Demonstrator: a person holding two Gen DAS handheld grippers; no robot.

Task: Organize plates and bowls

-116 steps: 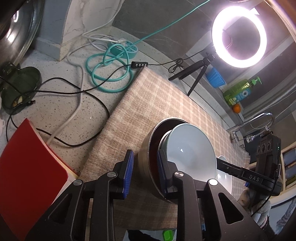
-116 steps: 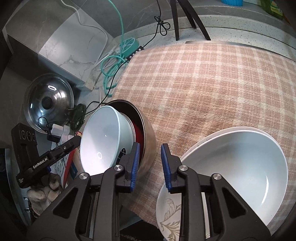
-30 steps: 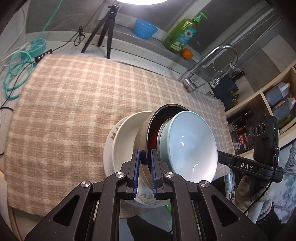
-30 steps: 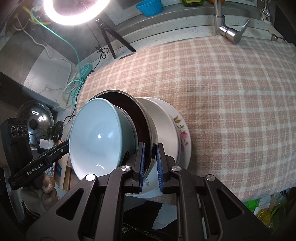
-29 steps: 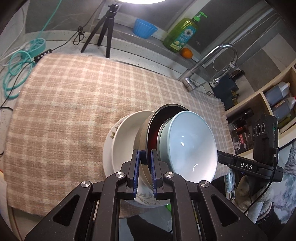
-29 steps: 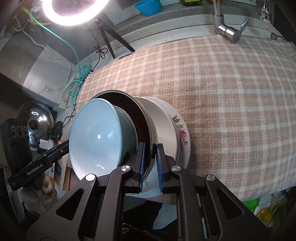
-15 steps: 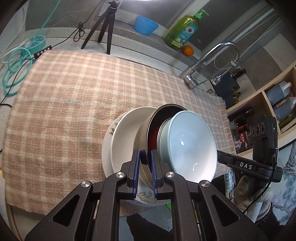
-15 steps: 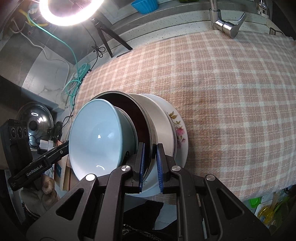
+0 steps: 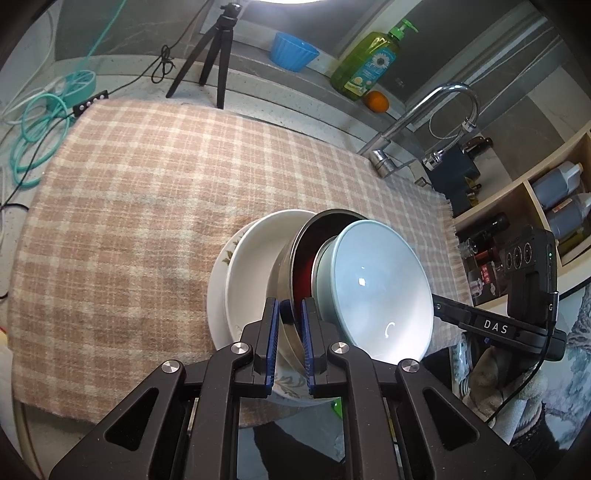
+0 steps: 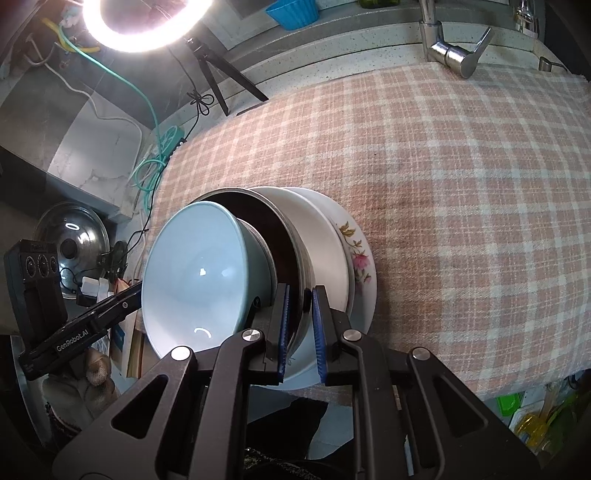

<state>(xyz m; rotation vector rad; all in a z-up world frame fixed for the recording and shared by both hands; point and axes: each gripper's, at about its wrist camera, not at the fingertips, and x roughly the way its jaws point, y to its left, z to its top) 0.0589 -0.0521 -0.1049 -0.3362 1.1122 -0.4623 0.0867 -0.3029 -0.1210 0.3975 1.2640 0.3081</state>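
A steel bowl (image 9: 295, 254) with a dark red inside holds a light blue bowl (image 9: 380, 291). Both sit in a white bowl (image 9: 255, 269) on a floral plate (image 9: 221, 273) on the checked cloth. My left gripper (image 9: 289, 334) is shut on the steel bowl's rim. My right gripper (image 10: 299, 325) is shut on the opposite rim of the steel bowl (image 10: 295, 258). The blue bowl (image 10: 199, 273), white bowl (image 10: 321, 243) and floral plate (image 10: 358, 258) also show in the right wrist view.
The checked cloth (image 9: 122, 192) covers the counter. A faucet (image 9: 424, 114), a soap bottle (image 9: 369, 62), an orange (image 9: 376, 101) and a blue cup (image 9: 293, 50) stand at the back. A tripod (image 9: 210, 55) and a ring light (image 10: 144, 26) stand behind. Cables (image 9: 37, 122) and a pot lid (image 10: 70, 240) lie at left.
Since 3.9 s ago both grippers closed on the steel bowl's rim and carried it, with the blue bowl, into the white bowl on the floral plate. In the last second the jaws have eased slightly apart.
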